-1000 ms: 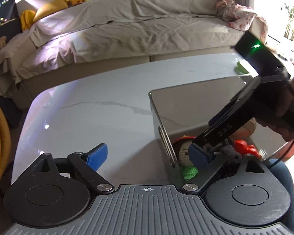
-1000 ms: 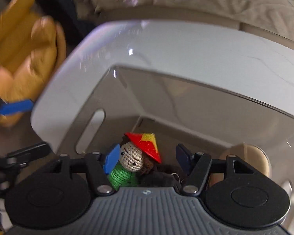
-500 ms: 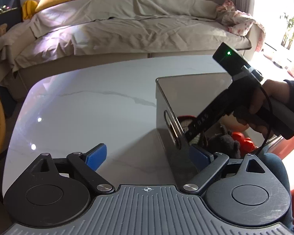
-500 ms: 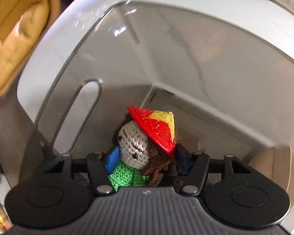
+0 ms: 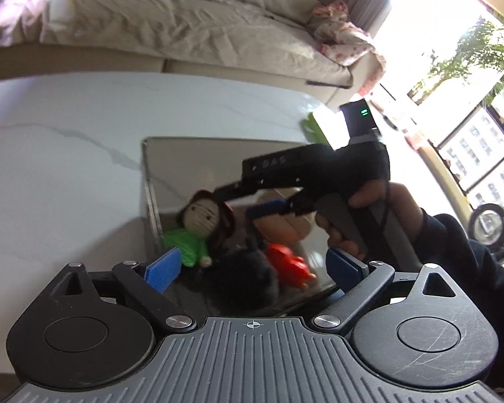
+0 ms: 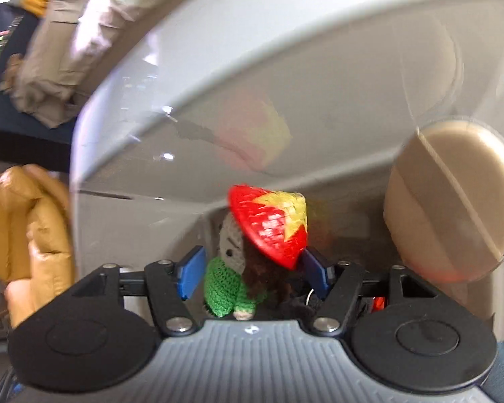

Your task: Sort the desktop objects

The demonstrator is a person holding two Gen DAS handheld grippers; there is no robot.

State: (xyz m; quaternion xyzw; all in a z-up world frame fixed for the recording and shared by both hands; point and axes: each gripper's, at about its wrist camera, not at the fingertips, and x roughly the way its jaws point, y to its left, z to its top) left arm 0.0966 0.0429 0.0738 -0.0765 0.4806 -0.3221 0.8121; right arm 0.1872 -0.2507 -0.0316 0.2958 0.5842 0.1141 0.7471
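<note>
Doll [image 6: 238, 268] in clear bin [image 5: 149, 181] between opening right gripper [image 6: 252, 273] jaws, left gripper [image 5: 252, 267] jaws open — "DAS" lettering.

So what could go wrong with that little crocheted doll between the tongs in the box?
The right tongs are opening around the crocheted doll, and its red hat overlaps one blue pad, so it might snag as they pull away. The clear box already holds a red toy and a dark fuzzy toy, which could get nudged.

A dark furry toy [image 5: 248, 278] stays too blurred to identify.
</note>
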